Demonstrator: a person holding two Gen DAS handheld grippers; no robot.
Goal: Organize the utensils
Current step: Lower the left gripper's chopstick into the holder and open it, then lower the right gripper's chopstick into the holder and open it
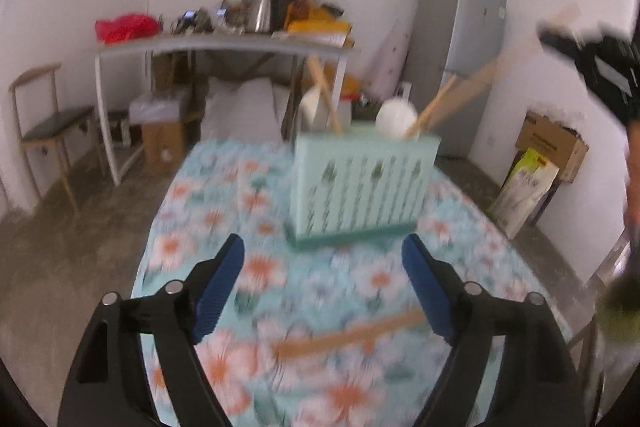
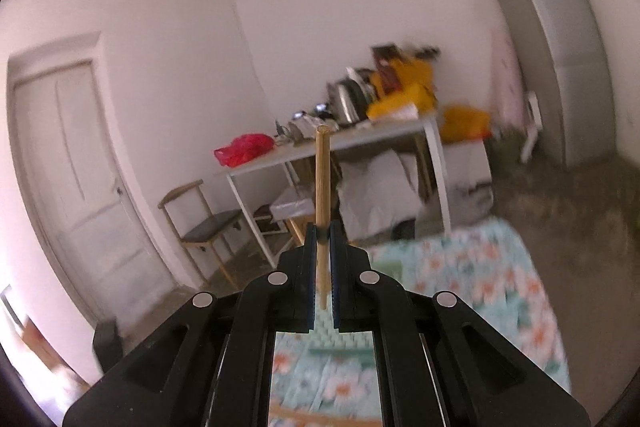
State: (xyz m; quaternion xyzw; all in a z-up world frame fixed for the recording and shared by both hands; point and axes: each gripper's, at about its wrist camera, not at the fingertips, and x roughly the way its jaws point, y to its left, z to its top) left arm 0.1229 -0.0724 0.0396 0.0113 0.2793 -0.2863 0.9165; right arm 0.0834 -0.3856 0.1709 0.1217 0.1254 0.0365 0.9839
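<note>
Two views are giving me different halves of the scene. Only the left one is showing the holder (image 1: 362,187), a pale green slotted box standing upright at frame centre on the floral cloth (image 1: 208,227). Wooden handles and two white utensil heads are sticking out of its top, leaning left and right; blur is hiding what kind they are. That view is also catching a wooden stick (image 1: 348,337) lying flat on the cloth, low in the frame, nearer the right pad. My left gripper (image 1: 323,251) is tilting down toward the cloth with its jaws spread wide and nothing between the pads. My right gripper (image 1: 560,39) is showing there only as a dark blur at the upper right edge.

Its own view is showing the door (image 2: 72,163), chair (image 2: 200,215) and side table (image 2: 332,147). My right gripper (image 2: 322,231) is pointing nearly level, clamping a wooden handle (image 2: 322,179) that is standing upright between the pads, its tip at frame centre.
</note>
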